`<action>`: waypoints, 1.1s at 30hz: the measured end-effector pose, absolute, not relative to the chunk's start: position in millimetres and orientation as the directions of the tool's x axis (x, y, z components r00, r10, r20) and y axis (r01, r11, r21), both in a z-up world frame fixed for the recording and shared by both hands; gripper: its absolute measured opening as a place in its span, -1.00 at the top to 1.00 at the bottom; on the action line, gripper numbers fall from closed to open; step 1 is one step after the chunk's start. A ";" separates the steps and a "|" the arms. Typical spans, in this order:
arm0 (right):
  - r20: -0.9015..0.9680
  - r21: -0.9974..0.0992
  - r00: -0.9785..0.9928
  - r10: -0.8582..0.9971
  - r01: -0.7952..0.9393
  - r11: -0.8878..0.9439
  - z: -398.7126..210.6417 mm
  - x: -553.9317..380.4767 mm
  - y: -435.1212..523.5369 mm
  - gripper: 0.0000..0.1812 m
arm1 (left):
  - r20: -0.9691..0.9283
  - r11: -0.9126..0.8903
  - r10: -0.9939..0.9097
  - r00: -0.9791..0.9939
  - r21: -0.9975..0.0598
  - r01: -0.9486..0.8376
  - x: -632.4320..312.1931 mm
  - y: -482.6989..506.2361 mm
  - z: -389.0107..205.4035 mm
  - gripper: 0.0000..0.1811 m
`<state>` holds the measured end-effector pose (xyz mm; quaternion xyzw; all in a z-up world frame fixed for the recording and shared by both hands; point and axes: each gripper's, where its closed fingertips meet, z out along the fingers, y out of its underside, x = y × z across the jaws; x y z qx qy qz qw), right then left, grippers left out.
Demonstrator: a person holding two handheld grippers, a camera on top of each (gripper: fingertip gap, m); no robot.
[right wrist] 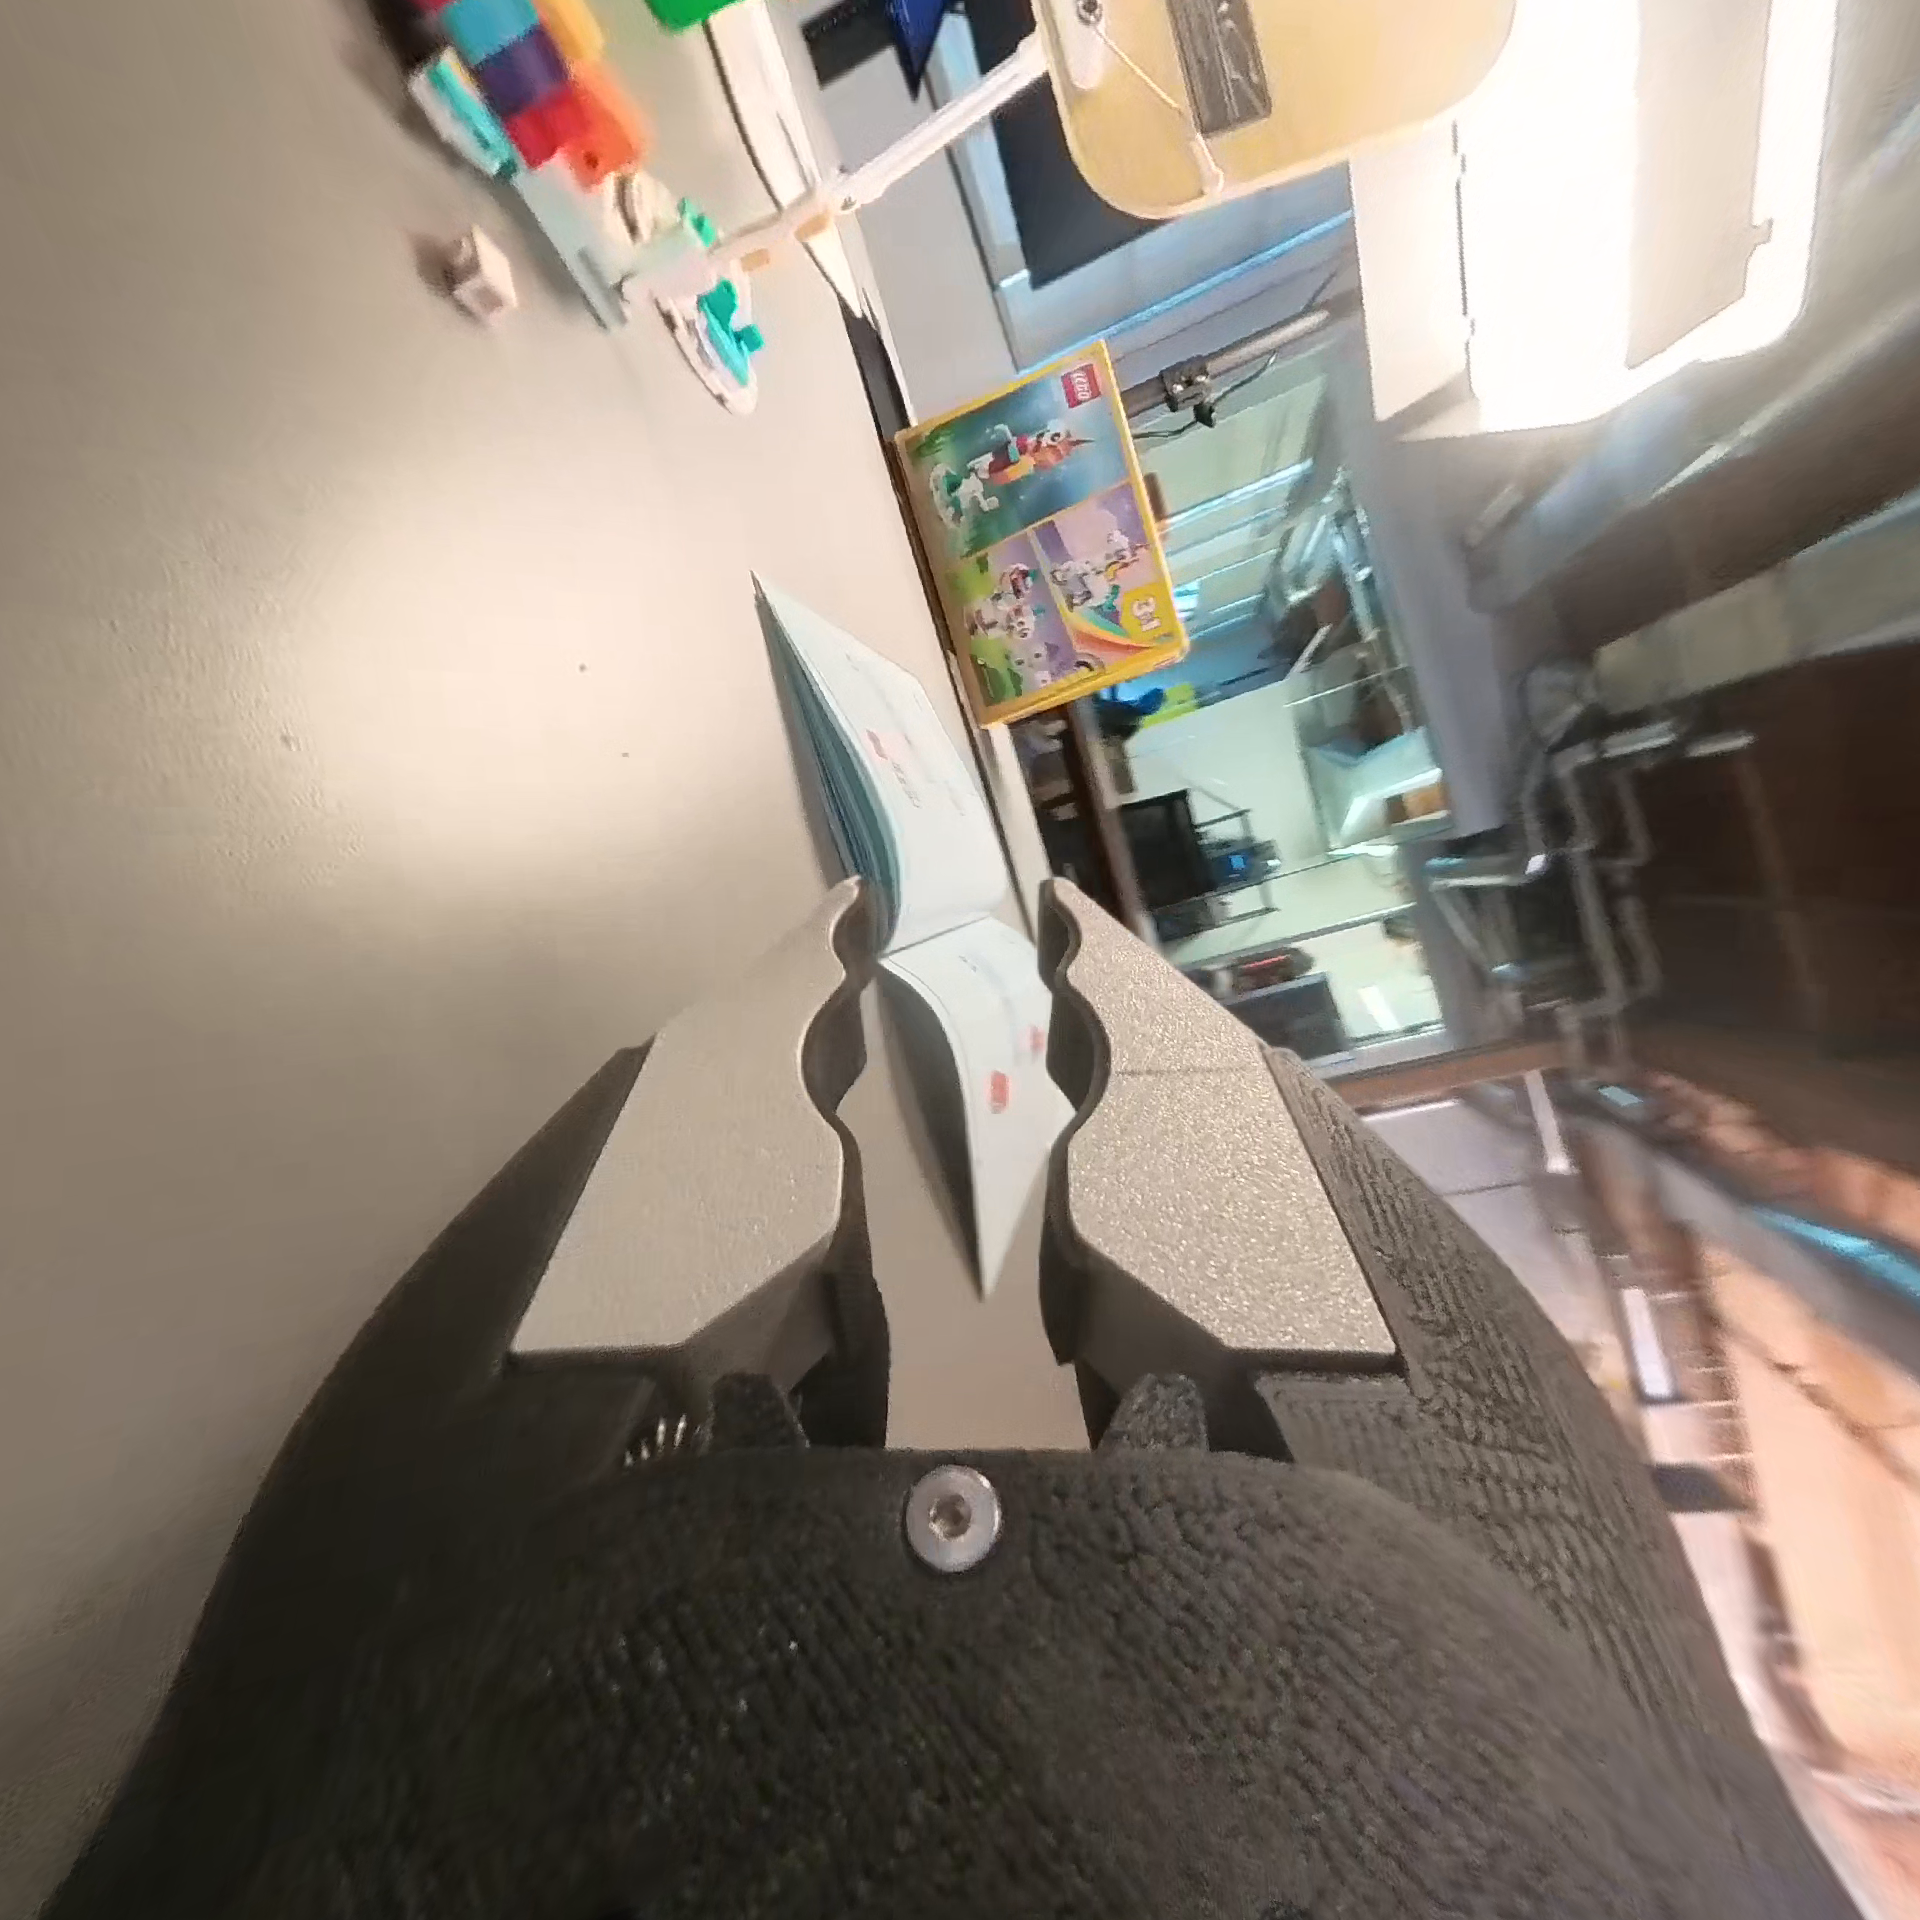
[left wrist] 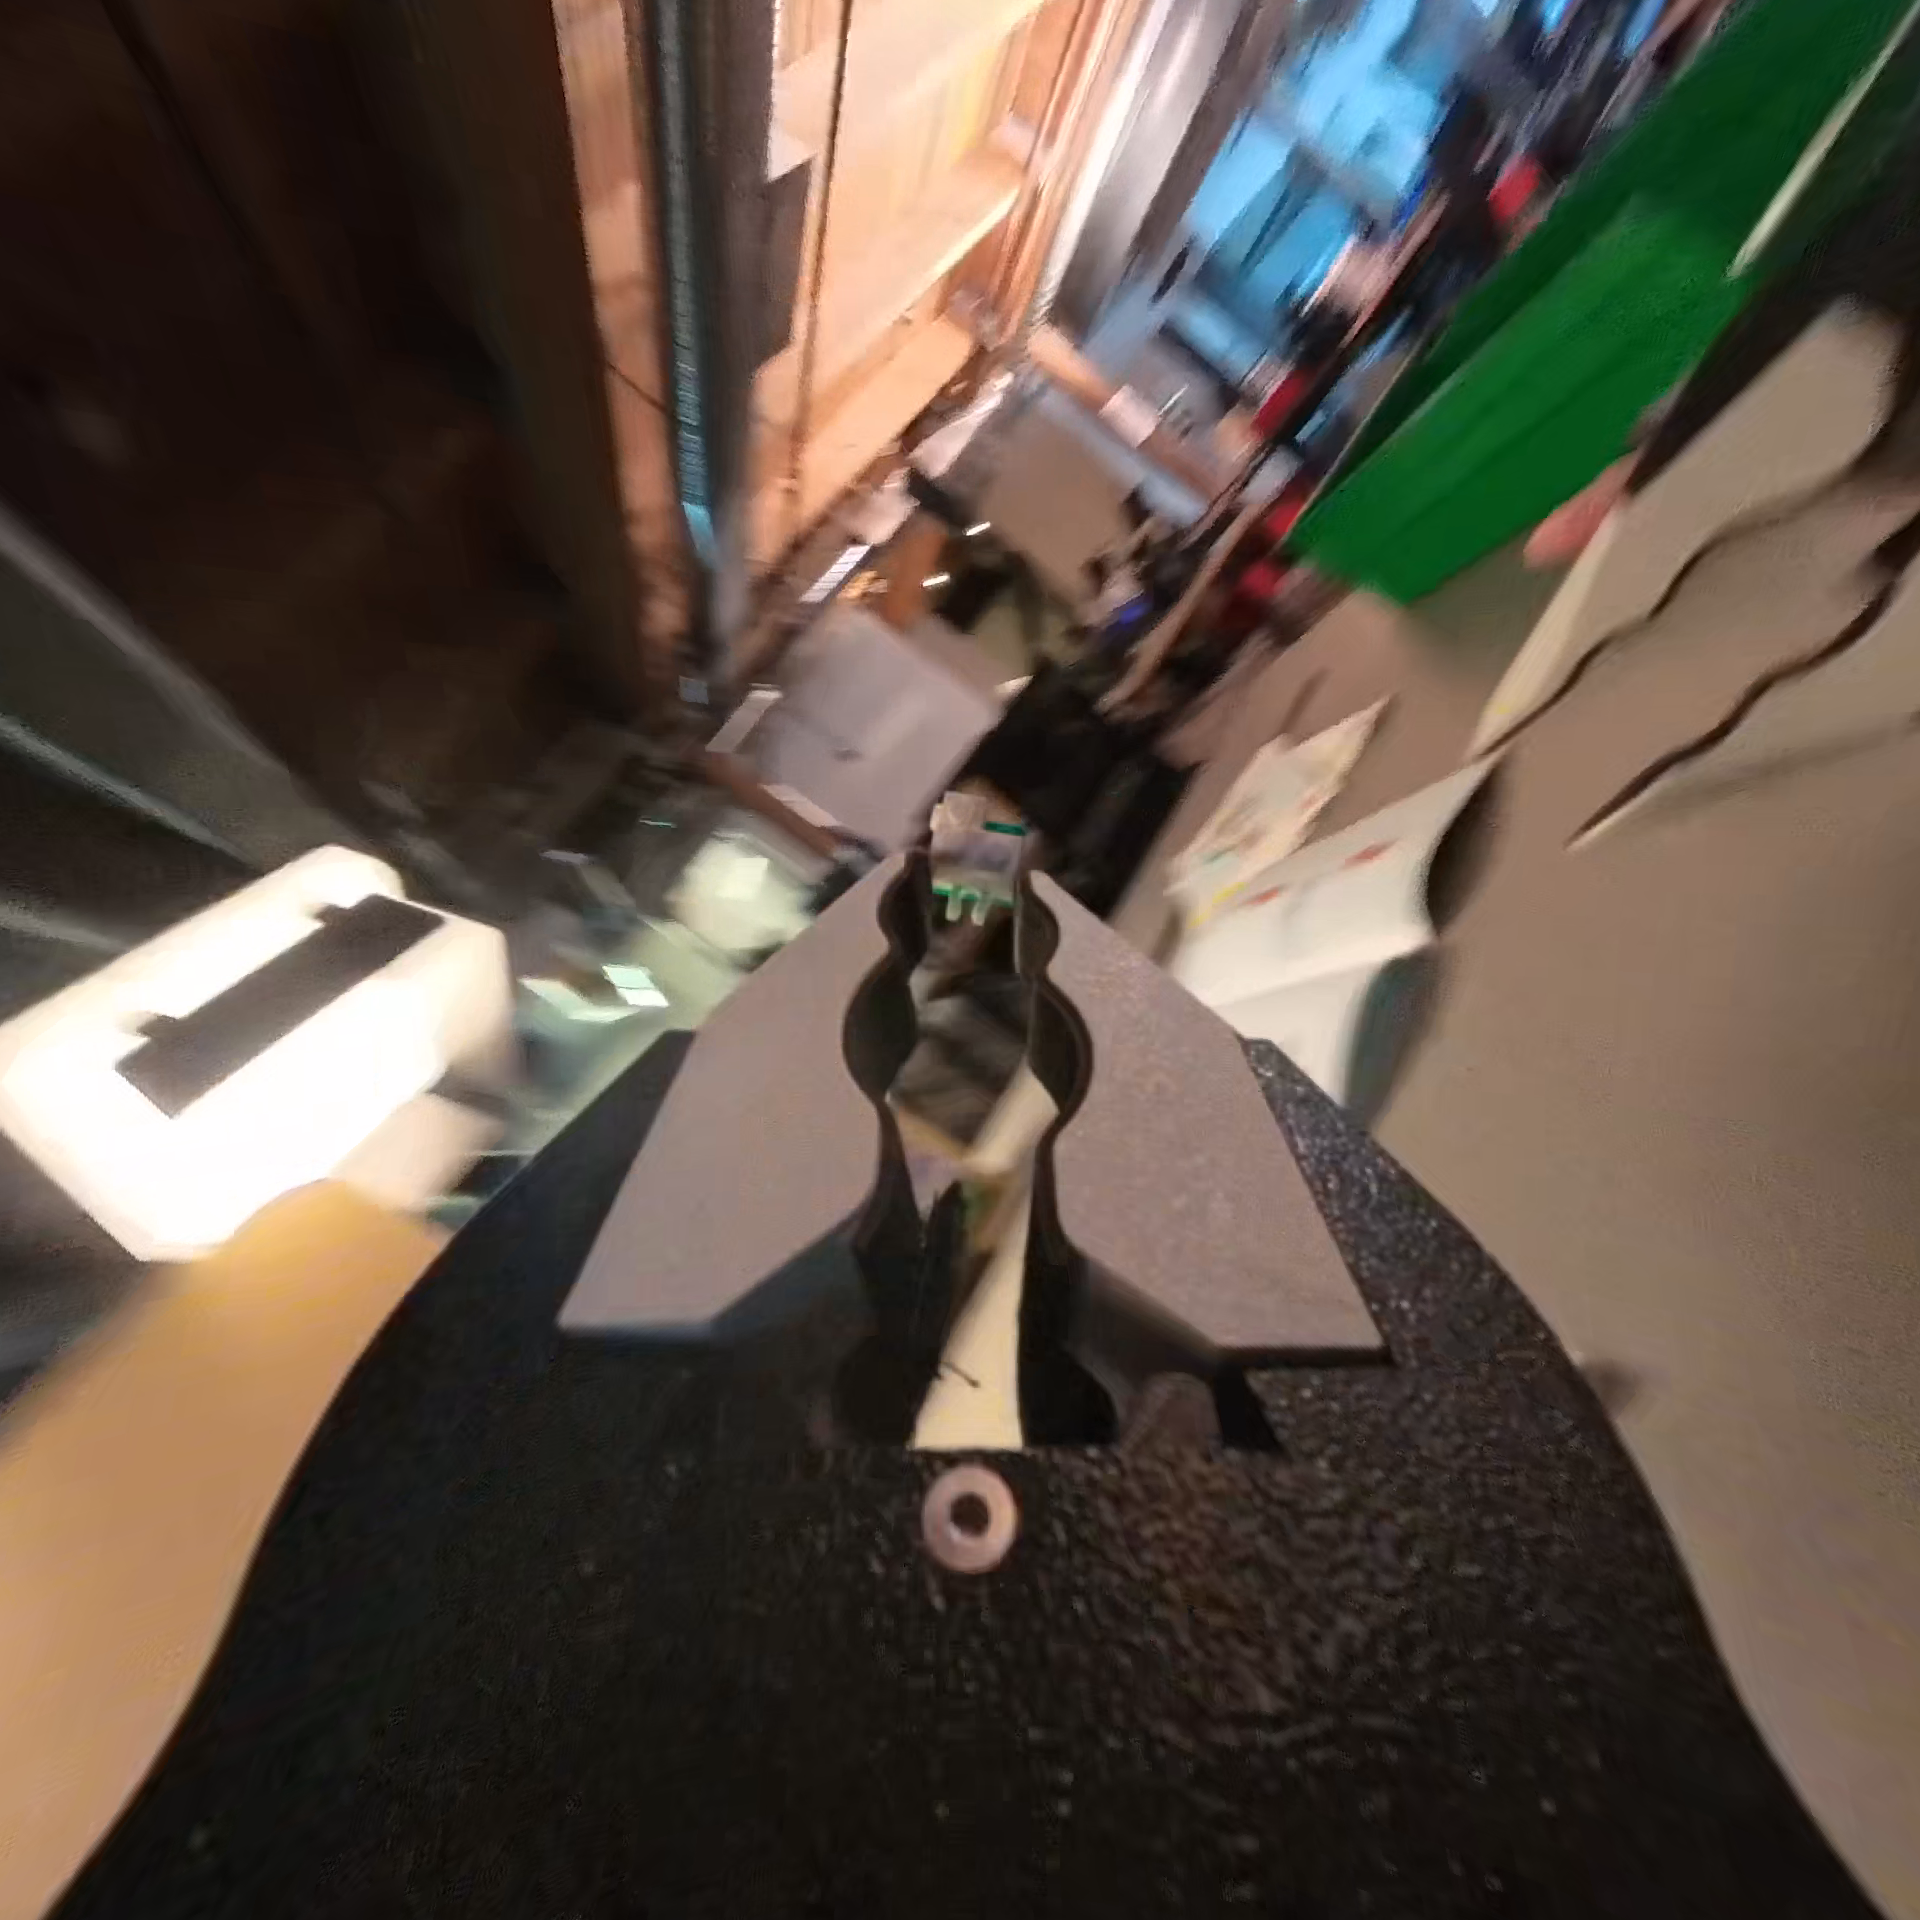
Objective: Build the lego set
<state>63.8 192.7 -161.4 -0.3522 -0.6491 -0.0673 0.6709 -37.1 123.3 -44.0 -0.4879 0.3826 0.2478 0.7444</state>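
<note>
Left gripper point(left wrist: 971, 873) clamps small white-and-green lego piece point(left wrist: 975, 847) at fingertips, lifted above surface point(left wrist: 1662, 1091). Right gripper point(right wrist: 951, 904) parted, empty; open instruction booklet point(right wrist: 914, 800) directly ahead, loose bricks point(right wrist: 540, 104) well beyond, lego box point(right wrist: 1039, 540) behind booklet.

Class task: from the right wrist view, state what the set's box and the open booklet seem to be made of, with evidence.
Box: probably thin card, glossy-looking printed faces, crisp folded edges. Open booklet: paper, thin stacked page edges fanning at a central fold; finish unclear.
</note>
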 end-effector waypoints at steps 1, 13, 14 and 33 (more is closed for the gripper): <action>0.912 -0.399 0.150 0.382 0.544 0.738 -162.0 63.7 192.6 0.68 | -0.864 0.373 0.102 0.493 -0.426 -0.824 -42.7 119.6 -40.2 0.86; 0.892 -0.414 0.055 0.449 0.500 0.761 -179.2 51.4 177.0 0.73 | -0.946 0.193 0.237 0.222 -0.178 -0.965 -57.6 111.2 -47.2 0.85; 0.872 -0.451 0.055 0.486 0.474 0.756 -178.6 48.8 173.1 0.73 | -0.948 0.180 0.179 0.262 -0.230 -0.956 -59.2 112.2 -53.7 0.85; 0.127 -0.803 -0.340 0.932 0.516 0.298 -207.8 -57.2 126.4 0.81 | -0.146 -0.618 -0.406 0.902 -0.684 -0.388 -60.8 54.0 -209.3 0.85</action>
